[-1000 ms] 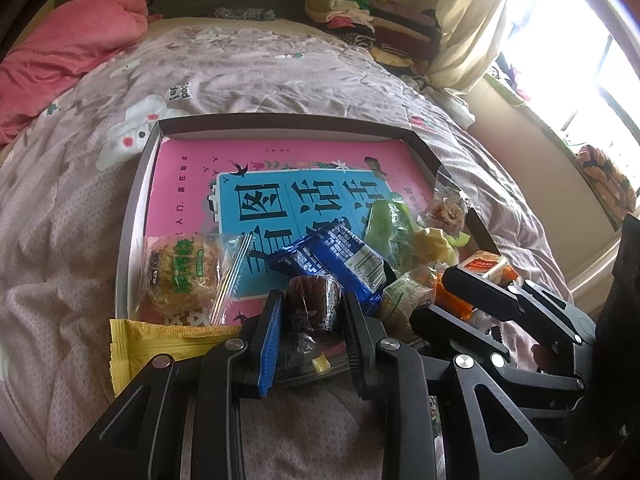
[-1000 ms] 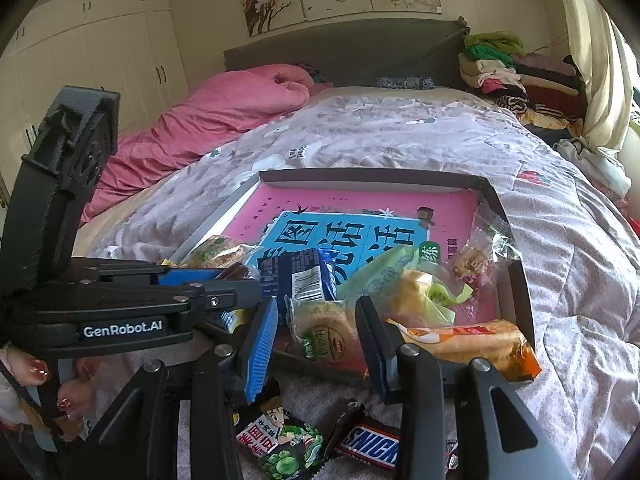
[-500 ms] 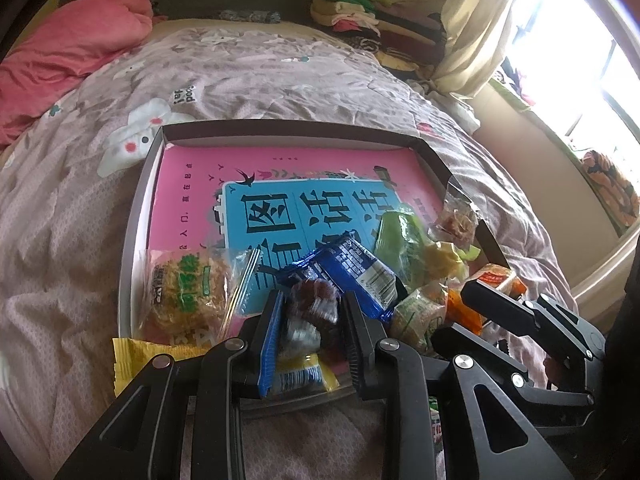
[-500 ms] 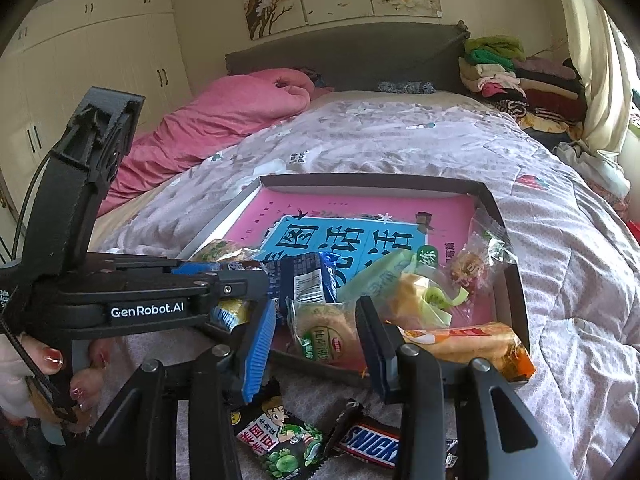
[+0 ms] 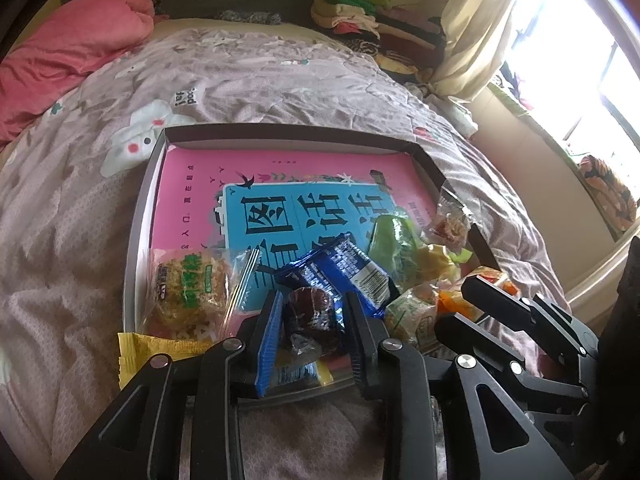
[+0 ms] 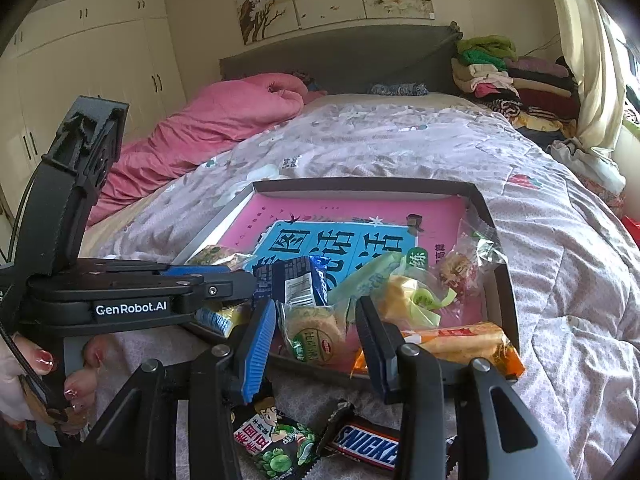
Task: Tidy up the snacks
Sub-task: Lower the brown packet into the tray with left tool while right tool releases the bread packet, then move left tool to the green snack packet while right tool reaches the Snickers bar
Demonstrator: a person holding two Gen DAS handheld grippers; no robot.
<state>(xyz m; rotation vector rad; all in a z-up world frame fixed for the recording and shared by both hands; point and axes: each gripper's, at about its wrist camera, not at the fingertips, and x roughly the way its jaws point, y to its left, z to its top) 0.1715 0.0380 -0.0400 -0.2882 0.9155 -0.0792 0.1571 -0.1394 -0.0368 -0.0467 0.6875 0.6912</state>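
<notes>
A quilted bed (image 5: 280,80) is carrying a shallow dark box lid (image 5: 138,216) lined with a pink and blue printed sheet (image 5: 280,184), and snacks are crowding along the lid's near edge. The left gripper (image 5: 311,320) is reaching over that near edge, its jaws closed part way on a dark wrapped snack (image 5: 310,312) sitting just inside the lid. The right gripper (image 6: 316,332) is hanging spread wide with nothing between its fingers, a round green-labelled cake (image 6: 316,332) lying beyond them inside the lid. At the near left corner a clear noodle-snack packet (image 5: 188,288) is resting, with a blue biscuit pack (image 5: 344,272) beside it. Outside the lid, on the bed, a Snickers bar (image 6: 368,444) and a green cartoon packet (image 6: 276,440) are lying side by side
</notes>
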